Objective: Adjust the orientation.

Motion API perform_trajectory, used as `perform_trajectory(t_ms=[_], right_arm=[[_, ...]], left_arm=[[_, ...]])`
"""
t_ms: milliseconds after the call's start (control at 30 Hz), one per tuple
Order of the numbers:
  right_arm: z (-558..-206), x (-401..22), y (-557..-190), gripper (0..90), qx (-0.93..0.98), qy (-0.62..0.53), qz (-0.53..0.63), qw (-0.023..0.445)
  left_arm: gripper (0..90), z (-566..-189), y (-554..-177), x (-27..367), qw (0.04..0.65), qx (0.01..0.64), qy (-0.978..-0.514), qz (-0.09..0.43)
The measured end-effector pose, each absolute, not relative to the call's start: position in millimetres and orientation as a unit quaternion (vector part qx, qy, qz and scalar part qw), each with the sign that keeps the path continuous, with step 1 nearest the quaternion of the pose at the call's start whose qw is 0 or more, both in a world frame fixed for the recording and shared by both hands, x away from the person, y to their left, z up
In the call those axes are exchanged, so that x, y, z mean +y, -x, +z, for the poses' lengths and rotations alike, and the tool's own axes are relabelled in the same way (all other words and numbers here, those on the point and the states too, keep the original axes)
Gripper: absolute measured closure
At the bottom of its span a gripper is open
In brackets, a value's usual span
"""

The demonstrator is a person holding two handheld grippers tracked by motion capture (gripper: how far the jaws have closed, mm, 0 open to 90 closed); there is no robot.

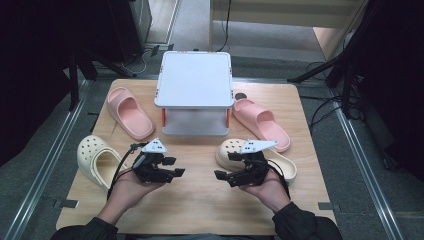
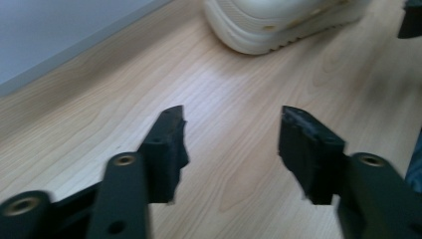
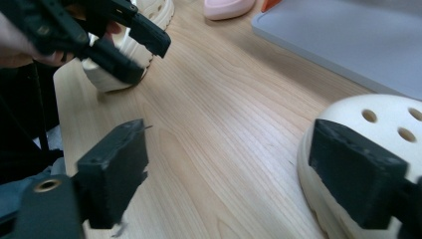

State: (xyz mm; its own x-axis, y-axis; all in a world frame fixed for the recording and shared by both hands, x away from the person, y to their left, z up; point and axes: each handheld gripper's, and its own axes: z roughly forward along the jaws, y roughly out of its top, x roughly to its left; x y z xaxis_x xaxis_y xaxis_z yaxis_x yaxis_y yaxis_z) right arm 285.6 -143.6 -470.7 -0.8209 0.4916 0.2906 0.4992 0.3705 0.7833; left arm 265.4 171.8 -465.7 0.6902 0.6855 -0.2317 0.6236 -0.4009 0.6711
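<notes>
In the high view, the left gripper [image 1: 174,167] and the right gripper [image 1: 223,177] face each other over the wooden table [image 1: 200,200], both empty with jaws apart. One cream clog [image 1: 95,160] lies behind the left gripper; the other cream clog [image 1: 280,167] lies just behind the right gripper. Two pink slides [image 1: 129,112] [image 1: 261,123] flank a white two-tier rack [image 1: 194,80].

The left gripper view shows its jaws wide over bare wood, a cream sole [image 2: 278,25] beyond their tips.

The right gripper view shows its jaws spread, one jaw beside the perforated clog toe [image 3: 383,124]; I cannot tell if they touch.
</notes>
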Motion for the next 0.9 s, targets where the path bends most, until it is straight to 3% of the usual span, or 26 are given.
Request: perform_trajectory(t_ms=[67,133,267,367,567,900], right_arm=[[-471,-148,-285,26.4,-0.830,0.303,-0.468,0.008],[-472,-150,-285,26.4,-0.830,0.304,-0.467,0.008],[-470,-154,-283,18.6,-0.817,0.308,-0.487,0.003],[-471,-152,-281,18.8,-0.819,0.305,-0.485,0.000],[-466,-150,-278,47.0,-0.832,0.279,-0.479,0.010],[-468,-148,-286,51.3,-0.838,0.280,-0.468,0.011]], left_arm=[[49.4,-467,-269,174,0.379,0.392,-0.838,0.033],[49.3,-466,-269,175,0.377,0.391,-0.839,0.040],[48.8,-462,-272,177,0.384,0.394,-0.834,0.034],[48.7,-460,-273,179,0.387,0.397,-0.831,0.035],[47.5,-455,-271,187,0.384,0.406,-0.829,0.035],[46.6,-447,-263,203,0.379,0.428,-0.820,0.041]])
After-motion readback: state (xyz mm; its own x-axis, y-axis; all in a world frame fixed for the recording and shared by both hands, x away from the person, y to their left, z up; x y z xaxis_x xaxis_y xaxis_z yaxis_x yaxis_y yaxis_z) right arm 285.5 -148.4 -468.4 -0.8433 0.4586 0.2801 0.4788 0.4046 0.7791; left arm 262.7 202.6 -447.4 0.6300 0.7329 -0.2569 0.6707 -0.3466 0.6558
